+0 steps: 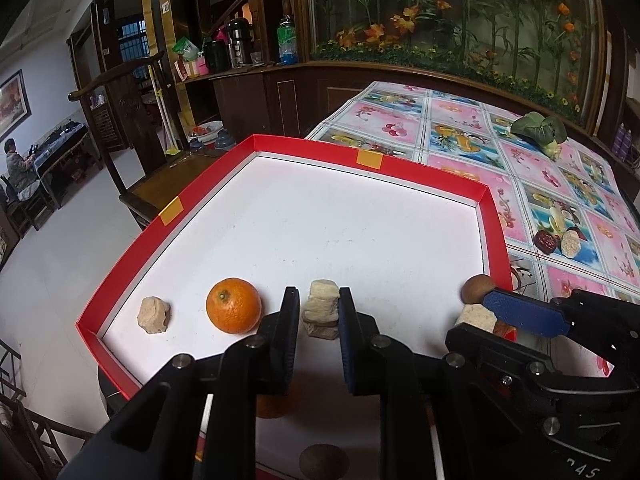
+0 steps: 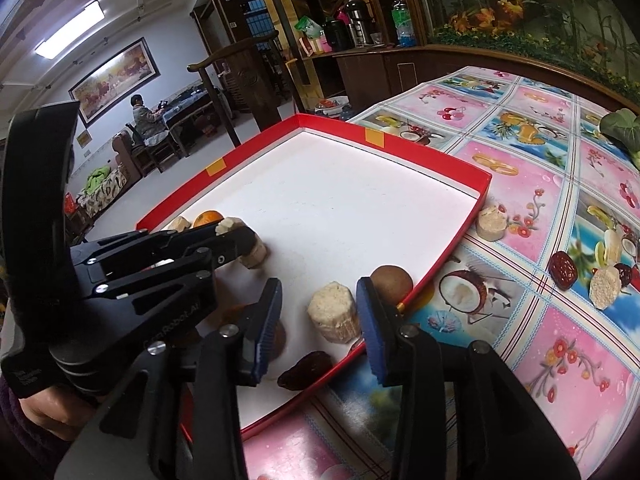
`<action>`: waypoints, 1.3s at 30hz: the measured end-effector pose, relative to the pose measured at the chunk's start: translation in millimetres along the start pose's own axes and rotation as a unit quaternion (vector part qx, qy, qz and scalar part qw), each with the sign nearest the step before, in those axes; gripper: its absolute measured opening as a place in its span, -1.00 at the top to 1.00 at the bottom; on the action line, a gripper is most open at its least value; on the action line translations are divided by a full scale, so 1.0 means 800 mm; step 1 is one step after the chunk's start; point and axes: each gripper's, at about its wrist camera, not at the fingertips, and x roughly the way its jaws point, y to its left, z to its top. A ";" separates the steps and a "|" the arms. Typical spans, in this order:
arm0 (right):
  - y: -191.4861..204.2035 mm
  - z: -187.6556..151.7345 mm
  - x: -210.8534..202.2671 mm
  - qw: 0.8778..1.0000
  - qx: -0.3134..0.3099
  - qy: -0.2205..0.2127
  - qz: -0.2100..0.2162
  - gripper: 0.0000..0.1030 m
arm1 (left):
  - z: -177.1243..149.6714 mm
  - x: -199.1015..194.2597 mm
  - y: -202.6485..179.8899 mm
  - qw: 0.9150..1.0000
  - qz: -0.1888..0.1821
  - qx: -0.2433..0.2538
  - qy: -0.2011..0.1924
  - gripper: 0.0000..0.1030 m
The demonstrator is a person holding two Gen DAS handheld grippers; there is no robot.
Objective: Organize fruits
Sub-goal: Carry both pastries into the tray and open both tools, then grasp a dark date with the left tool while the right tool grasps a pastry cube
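Observation:
A red-rimmed white tray sits on the table. My left gripper is shut on a pale beige chunk that rests on the tray floor. To its left lie an orange and another beige chunk. My right gripper stands open around a third beige chunk, with a gap at the left pad. A brown round fruit sits just beyond it by the tray wall. A dark date lies in the near corner.
Outside the tray, on the flowered tablecloth, lie a beige chunk, dates and another chunk. A green leafy vegetable lies at the far end. A wooden chair stands left of the tray.

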 end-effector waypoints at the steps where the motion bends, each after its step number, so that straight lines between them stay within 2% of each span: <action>1: 0.001 0.000 0.000 1.000 0.000 0.000 -0.001 0.19 | 0.000 0.000 0.000 1.000 0.000 -0.002 0.001 0.49; 2: 0.001 0.000 -0.001 1.000 0.002 0.000 0.000 0.17 | 0.001 0.001 0.000 1.000 0.001 -0.003 0.002 0.39; 3: 0.000 0.001 -0.003 1.000 0.005 -0.002 0.001 0.14 | 0.001 0.001 0.001 1.000 0.003 -0.005 0.003 0.17; 4: -0.002 0.002 -0.005 1.000 0.008 -0.004 0.001 0.11 | 0.001 0.000 0.002 1.000 0.004 -0.007 0.002 0.07; 6: -0.009 0.005 -0.014 1.000 0.020 -0.018 0.006 0.10 | 0.002 -0.001 0.002 1.000 0.007 -0.007 0.000 0.06; 9: -0.024 0.011 -0.033 0.998 0.043 -0.043 0.007 0.08 | 0.003 -0.003 0.001 1.000 0.003 -0.010 0.000 -0.08; 13: -0.055 0.019 -0.059 0.995 0.067 -0.074 -0.014 0.08 | 0.007 -0.010 -0.006 1.000 -0.005 -0.005 -0.002 -0.26; 16: -0.097 0.023 -0.092 0.988 0.111 -0.107 -0.027 0.08 | 0.010 -0.018 -0.016 1.000 -0.008 0.006 -0.009 -0.33; 20: -0.171 0.013 -0.139 0.970 0.192 -0.141 -0.045 0.04 | 0.013 -0.029 -0.038 0.999 -0.019 0.032 -0.020 -0.37; 24: -0.220 -0.010 -0.161 0.963 0.225 -0.118 -0.092 0.03 | 0.014 -0.034 -0.063 0.998 -0.035 0.056 -0.025 -0.38; 27: -0.246 -0.019 -0.156 0.955 0.265 -0.099 -0.084 0.03 | 0.011 -0.034 -0.082 0.996 -0.048 0.068 -0.023 -0.38; 29: -0.246 -0.018 -0.145 0.958 0.263 -0.081 -0.083 0.03 | 0.007 -0.034 -0.093 0.995 -0.059 0.077 -0.020 -0.38; 33: -0.223 -0.012 -0.109 0.971 0.214 -0.034 -0.106 0.03 | 0.001 -0.037 -0.106 0.993 -0.066 0.093 -0.017 -0.39; 39: -0.202 -0.009 -0.087 0.978 0.164 -0.025 -0.129 0.03 | -0.002 -0.037 -0.111 0.993 -0.070 0.095 -0.014 -0.39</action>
